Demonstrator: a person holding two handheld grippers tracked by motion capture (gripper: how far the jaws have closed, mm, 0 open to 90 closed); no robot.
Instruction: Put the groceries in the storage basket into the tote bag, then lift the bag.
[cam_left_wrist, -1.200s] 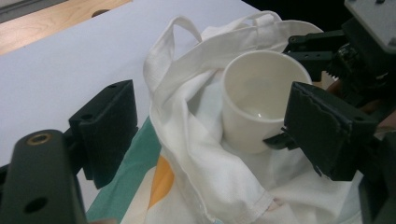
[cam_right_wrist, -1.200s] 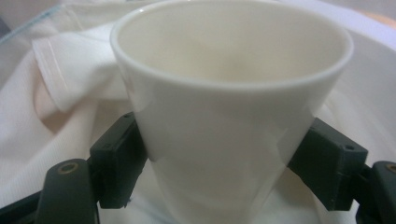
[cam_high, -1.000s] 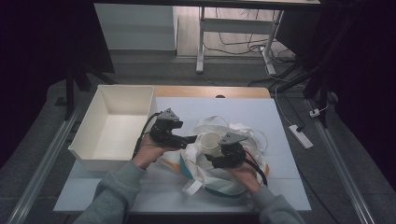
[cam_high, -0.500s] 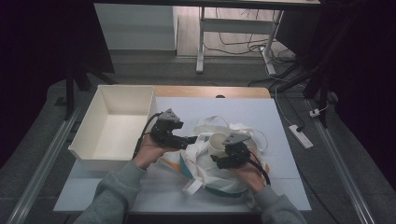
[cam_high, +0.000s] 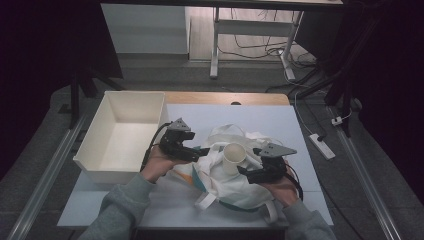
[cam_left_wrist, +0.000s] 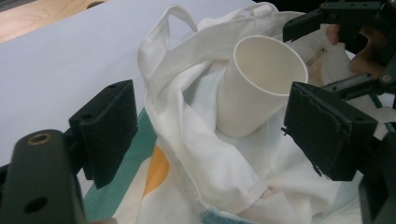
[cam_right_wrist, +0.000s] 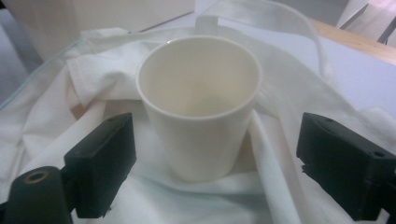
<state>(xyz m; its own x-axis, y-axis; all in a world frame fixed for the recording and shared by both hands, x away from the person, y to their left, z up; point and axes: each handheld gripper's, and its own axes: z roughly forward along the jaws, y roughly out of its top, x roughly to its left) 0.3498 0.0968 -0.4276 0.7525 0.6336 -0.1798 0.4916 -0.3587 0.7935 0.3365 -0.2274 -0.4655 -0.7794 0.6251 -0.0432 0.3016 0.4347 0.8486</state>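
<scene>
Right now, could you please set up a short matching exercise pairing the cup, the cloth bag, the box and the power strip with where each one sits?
Things:
1. paper cup
2. cloth bag
3. white box
4. power strip

Places:
A. on the floor to the right of the table
B. at the table's left edge, open
C. between the two grippers, resting on cloth
D. crumpled on the table under the cup

Pairs: 1-C, 2-D, 3-B, 4-A

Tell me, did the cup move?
Yes. The cup has slid a little rightward, away from the white box, and sits lower in the bag.
</scene>
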